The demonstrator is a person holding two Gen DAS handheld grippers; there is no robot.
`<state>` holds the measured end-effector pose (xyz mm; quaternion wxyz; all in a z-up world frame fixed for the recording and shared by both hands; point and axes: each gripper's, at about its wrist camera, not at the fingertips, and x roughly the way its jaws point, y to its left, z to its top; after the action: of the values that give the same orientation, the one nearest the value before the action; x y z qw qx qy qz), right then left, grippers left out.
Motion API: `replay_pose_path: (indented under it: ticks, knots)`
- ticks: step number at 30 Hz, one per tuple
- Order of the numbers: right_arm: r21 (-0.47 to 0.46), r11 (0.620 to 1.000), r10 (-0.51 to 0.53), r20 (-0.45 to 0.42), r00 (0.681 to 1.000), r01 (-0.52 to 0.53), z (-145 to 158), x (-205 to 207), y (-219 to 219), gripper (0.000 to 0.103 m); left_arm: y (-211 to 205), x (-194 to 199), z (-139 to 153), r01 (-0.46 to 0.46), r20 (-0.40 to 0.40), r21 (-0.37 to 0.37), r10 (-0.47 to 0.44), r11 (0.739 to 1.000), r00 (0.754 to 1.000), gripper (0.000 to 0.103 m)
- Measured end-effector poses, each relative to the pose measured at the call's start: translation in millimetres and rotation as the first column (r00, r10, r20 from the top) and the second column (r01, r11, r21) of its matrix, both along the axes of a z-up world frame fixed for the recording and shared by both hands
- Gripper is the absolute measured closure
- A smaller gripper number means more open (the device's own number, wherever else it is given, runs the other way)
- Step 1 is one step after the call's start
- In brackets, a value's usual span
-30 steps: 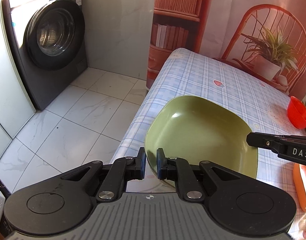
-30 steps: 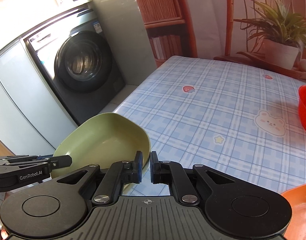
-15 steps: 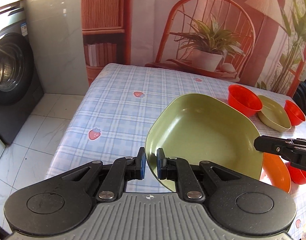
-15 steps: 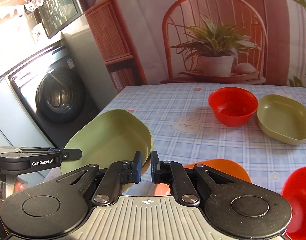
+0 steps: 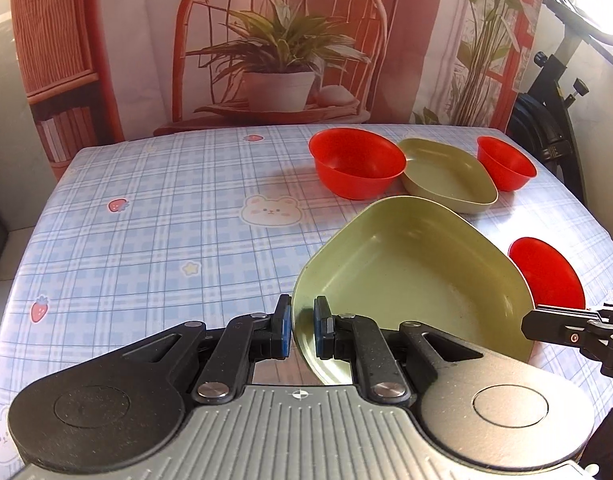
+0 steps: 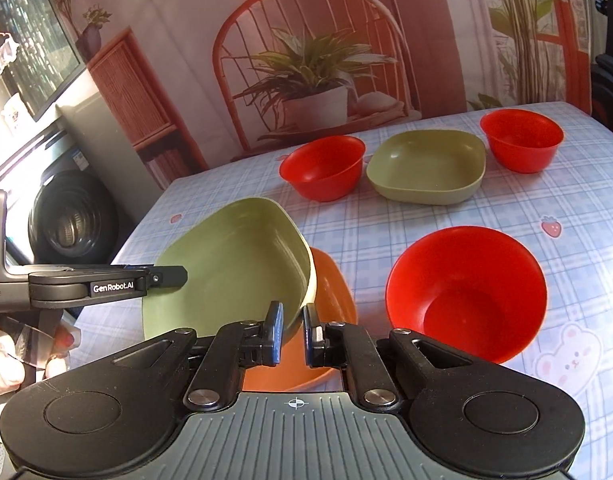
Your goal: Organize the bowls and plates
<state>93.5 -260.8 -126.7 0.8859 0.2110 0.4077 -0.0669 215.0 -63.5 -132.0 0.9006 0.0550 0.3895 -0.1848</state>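
We see a table (image 5: 154, 216) covered in a blue plaid cloth printed with bears and strawberries, set against a backdrop picturing a rattan chair and a potted plant. A large green plate (image 5: 418, 276) with a raised rim is held above the table, tilted, by two handheld grippers. The left gripper (image 5: 302, 330) pinches the plate's near rim between its blue-padded fingers, one pad inside the rim and one outside. The right gripper (image 6: 292, 336) pinches the opposite rim in the same way; in the left view its black finger reaches in from the right edge. Seen from the right wrist, an orange plate (image 6: 330, 292) lies flat on the cloth directly under the green plate, and a red bowl (image 6: 466, 292) stands just to its right. Farther back on the table, a row holds a second red bowl (image 6: 322, 168), a smaller green dish (image 6: 426, 172) and a third red bowl (image 6: 522, 140), near one another. A washing machine (image 6: 70, 216) stands beyond the table's left edge.
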Motion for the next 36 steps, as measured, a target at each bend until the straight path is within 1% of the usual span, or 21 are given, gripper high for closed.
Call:
replay_pose_path:
  ticks: [5,11,16,23,26,29,31,33,35,36]
  knots:
    - [0.006,1.0,-0.025,-0.031,0.999,0.026,-10,-7,-3,0.093,-14,4,-9,0.035,-0.011,0.043,-0.034,0.998,0.999,0.091]
    - [0.014,0.999,-0.045,-0.049,0.998,0.045,-16,-9,-7,0.093,-21,11,-14,0.052,-0.038,0.059,-0.05,0.997,0.998,0.091]
    - [0.031,0.998,-0.051,-0.067,0.996,0.053,-23,-8,-11,0.092,-26,14,-18,0.068,-0.037,0.083,-0.065,0.994,0.997,0.091]
    - [0.042,0.998,-0.038,-0.084,0.996,0.041,-28,-4,-11,0.092,-24,17,-22,0.069,-0.039,0.1,-0.065,0.993,0.997,0.09]
    - [0.05,0.998,-0.029,-0.087,0.996,0.033,-29,-3,-11,0.092,-25,15,-23,0.071,-0.027,0.127,-0.068,0.989,0.997,0.09]
    - [0.043,0.999,-0.027,-0.09,0.996,0.031,-29,-2,-9,0.091,-25,15,-24,0.075,-0.023,0.136,-0.072,0.988,0.997,0.09]
    - [0.038,0.999,-0.03,-0.091,0.995,0.034,-29,-2,-9,0.086,-24,15,-25,0.073,-0.021,0.142,-0.071,0.987,0.997,0.09]
    - [0.023,0.999,-0.043,-0.092,0.995,0.046,-28,-2,-9,0.083,-23,15,-25,0.066,-0.02,0.143,-0.064,0.988,0.998,0.09]
    - [0.016,0.998,-0.057,-0.085,0.995,0.058,-27,-3,-10,0.083,-20,15,-24,0.058,-0.022,0.135,-0.056,0.989,0.998,0.09]
    - [0.012,0.998,-0.063,-0.08,0.995,0.065,-27,-4,-12,0.085,-18,14,-23,0.054,-0.02,0.132,-0.052,0.99,0.998,0.09]
